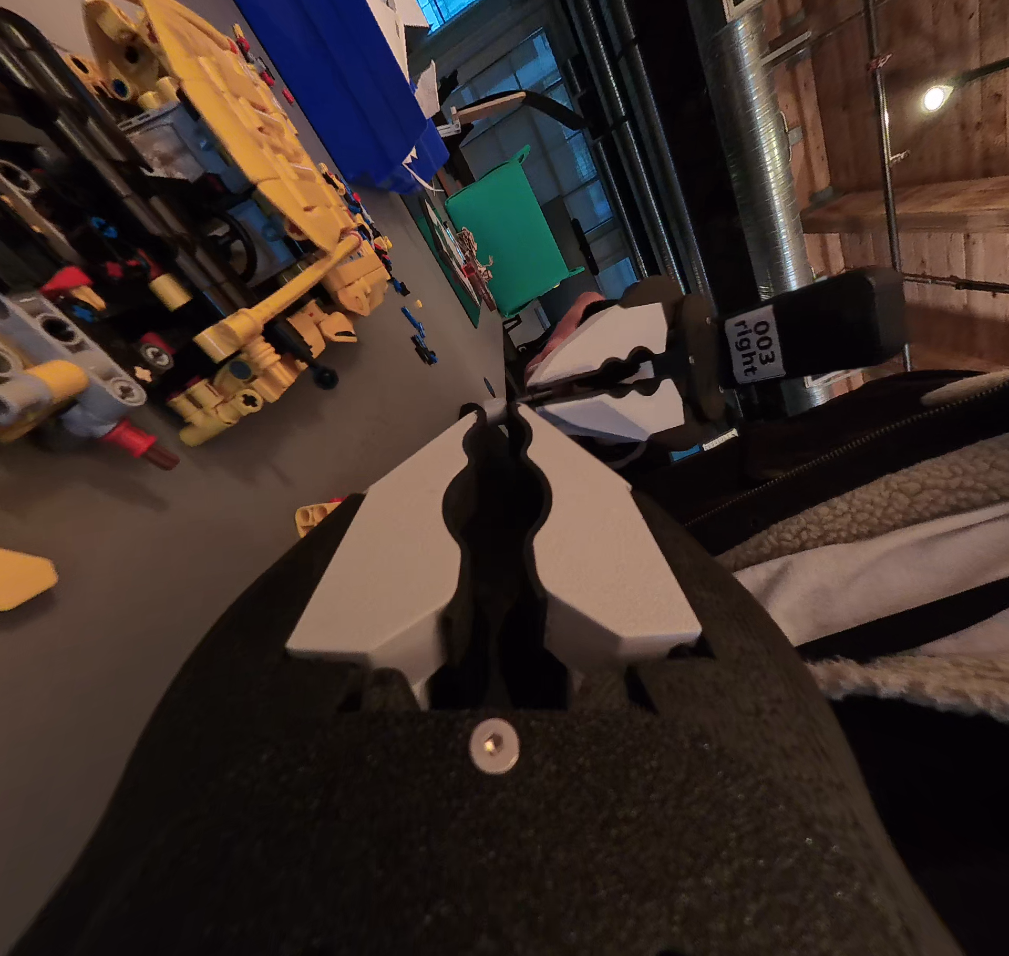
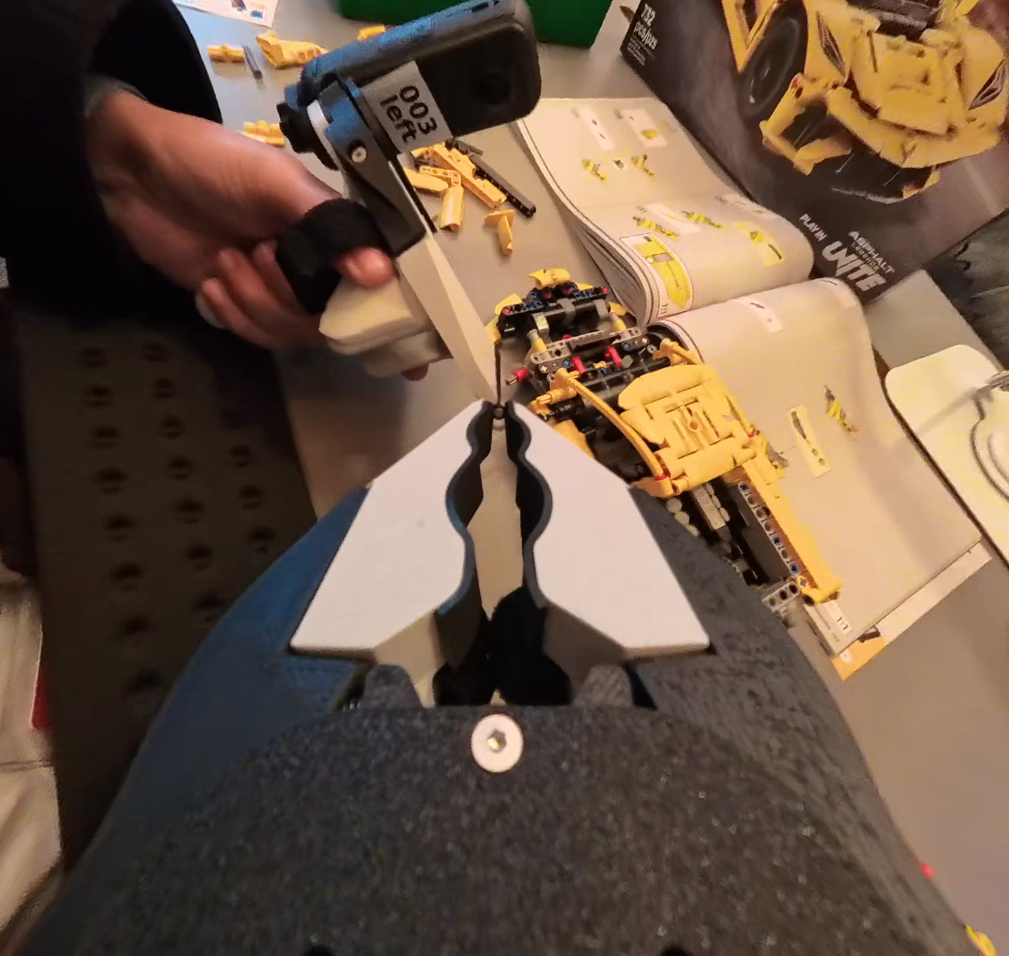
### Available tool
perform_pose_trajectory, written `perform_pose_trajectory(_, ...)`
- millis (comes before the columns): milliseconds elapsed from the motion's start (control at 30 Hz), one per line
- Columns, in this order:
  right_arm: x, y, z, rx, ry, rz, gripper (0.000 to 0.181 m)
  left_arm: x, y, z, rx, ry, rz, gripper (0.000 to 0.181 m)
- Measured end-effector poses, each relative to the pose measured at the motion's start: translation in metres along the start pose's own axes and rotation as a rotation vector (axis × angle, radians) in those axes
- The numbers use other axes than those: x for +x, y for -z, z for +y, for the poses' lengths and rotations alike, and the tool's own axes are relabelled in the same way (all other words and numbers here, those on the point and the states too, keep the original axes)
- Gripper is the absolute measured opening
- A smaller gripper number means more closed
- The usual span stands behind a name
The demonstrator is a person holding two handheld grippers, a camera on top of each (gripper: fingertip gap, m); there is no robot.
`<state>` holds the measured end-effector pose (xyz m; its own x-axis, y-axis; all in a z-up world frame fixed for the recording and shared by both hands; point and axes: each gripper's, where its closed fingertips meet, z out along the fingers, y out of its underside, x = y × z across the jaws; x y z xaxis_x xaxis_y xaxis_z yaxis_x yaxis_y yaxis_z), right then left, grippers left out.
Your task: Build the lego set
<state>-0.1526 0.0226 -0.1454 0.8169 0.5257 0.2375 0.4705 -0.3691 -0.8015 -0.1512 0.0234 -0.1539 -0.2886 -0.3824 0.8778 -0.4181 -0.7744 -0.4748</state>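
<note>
Two tools meet tip to tip over a small dark pin, beside the half-built yellow car.

The left tool [image 2: 494, 392] and right tool [image 2: 499, 411] are both closed, pinching one thin black pin [image 2: 498, 410] between them, probably to pass or reseat it. The yellow Lego car [image 2: 671, 438] lies just past the right tool's tips on the open instruction booklet [image 2: 682, 209]; loose yellow pieces [image 2: 464, 187] lie on the desk [image 2: 338, 427] beyond the left tool.
</note>
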Motion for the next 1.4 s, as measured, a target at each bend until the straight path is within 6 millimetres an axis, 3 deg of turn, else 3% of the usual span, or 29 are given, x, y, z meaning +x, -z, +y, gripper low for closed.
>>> perform_pose_trajectory(367, -0.002, -0.006, 0.009, -0.128, 0.135, 0.061, 0.004, -0.006, -0.001, 0.003, -0.015, -0.044, -0.066, 0.007)
perform_pose_trajectory(700, -0.001, -0.005, 0.009, -0.112, 0.127, 0.066, 0.003, -0.003, 0.001, 0.000, 0.003, -0.046, -0.045, 0.007)
perform_pose_trajectory(800, -0.001, -0.008, 0.013, -0.147, 0.165, 0.094, 0.004, -0.008, 0.000, 0.002, -0.013, -0.120, -0.121, 0.007)
perform_pose_trajectory(1000, -0.002, -0.009, 0.017, -0.127, 0.113, 0.083, 0.004, -0.011, -0.001, 0.005, -0.041, -0.203, -0.187, 0.006)
perform_pose_trajectory(1133, -0.002, -0.010, 0.017, -0.080, -0.032, 0.022, 0.004, -0.011, -0.001, 0.004, -0.032, -0.181, -0.168, 0.006)
perform_pose_trajectory(1200, -0.002, -0.011, 0.018, -0.088, 0.018, 0.051, 0.004, -0.014, -0.001, 0.005, -0.041, -0.179, -0.186, 0.006)
perform_pose_trajectory(1300, -0.001, -0.010, 0.018, -0.036, -0.094, -0.005, 0.003, -0.011, 0.000, 0.002, -0.015, -0.119, -0.130, 0.006)
perform_pose_trajectory(1400, -0.001, -0.009, 0.019, -0.047, -0.069, 0.003, 0.004, -0.014, -0.002, 0.004, -0.034, -0.148, -0.160, 0.007)
